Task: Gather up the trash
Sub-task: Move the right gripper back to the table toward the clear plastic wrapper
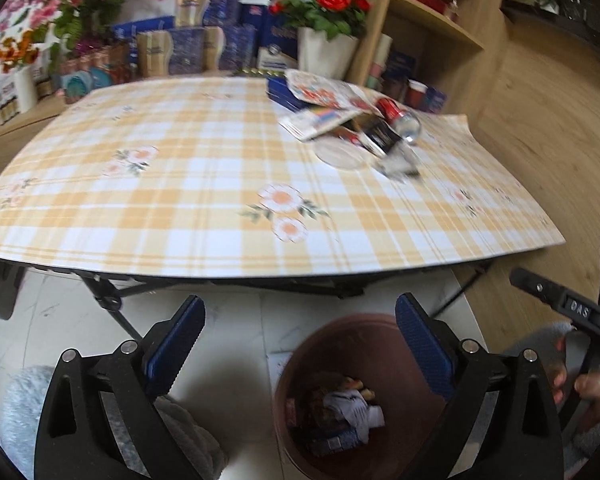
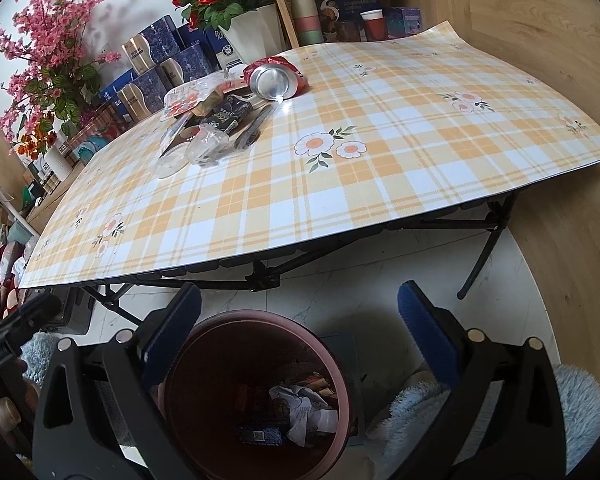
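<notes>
Trash pile [image 2: 220,120] on table [image 2: 380,184]; bin [image 2: 256,392] on floor below near edge

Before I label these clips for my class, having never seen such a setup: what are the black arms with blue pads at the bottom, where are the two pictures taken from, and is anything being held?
They are tools, not a robot: a person carries one hand-held gripper in each hand, each with a camera looking along its two fingers. One picture is from the left hand-held gripper, the other from the right hand-held gripper. Both stand open and hold nothing. Below them on the floor is a brown bin with wrappers and crumpled paper already inside. On the checked tablecloth trash remains in a pile: a red can on its side, a clear plastic cup, a dark carton and printed wrappers.
</notes>
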The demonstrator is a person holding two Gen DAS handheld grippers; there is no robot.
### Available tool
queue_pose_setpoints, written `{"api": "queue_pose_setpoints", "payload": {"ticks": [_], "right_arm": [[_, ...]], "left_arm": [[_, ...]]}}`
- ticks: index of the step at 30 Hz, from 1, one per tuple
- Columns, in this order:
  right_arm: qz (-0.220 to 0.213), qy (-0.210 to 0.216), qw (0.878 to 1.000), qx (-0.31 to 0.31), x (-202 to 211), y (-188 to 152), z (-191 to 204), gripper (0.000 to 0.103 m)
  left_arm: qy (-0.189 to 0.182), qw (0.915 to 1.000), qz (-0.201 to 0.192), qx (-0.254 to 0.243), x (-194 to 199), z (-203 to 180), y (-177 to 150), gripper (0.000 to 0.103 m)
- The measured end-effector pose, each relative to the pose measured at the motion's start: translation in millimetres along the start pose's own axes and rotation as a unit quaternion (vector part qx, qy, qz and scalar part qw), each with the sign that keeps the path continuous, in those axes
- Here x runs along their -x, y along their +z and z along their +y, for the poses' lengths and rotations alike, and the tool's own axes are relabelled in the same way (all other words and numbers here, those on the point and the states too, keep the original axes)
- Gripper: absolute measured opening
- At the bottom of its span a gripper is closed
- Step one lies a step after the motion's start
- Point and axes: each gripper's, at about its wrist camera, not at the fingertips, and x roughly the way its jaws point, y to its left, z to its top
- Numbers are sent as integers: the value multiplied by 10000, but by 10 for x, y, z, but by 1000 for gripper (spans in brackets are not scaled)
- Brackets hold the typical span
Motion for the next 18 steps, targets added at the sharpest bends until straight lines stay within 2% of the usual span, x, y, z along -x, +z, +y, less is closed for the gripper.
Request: {"api": "queue_pose_setpoints", "payload": {"ticks": [3, 9, 13, 18], "right_arm": [[-50, -51, 9999, 109, 7, 13, 17, 97], [-137, -151, 9990, 401, 27, 139, 122, 97], [-190, -289, 9958, 850, -103, 382, 266, 97], [-157, -267, 9908, 1314, -352, 754, 501, 97]], "left_arm": [[397, 9990, -188, 19, 42, 30, 27, 94], [630, 9972, -358, 176, 87, 126, 59, 95], [752, 9959, -441, 230, 91, 142, 93, 95], [895, 9937, -533, 404, 82, 183, 138, 96]]}}
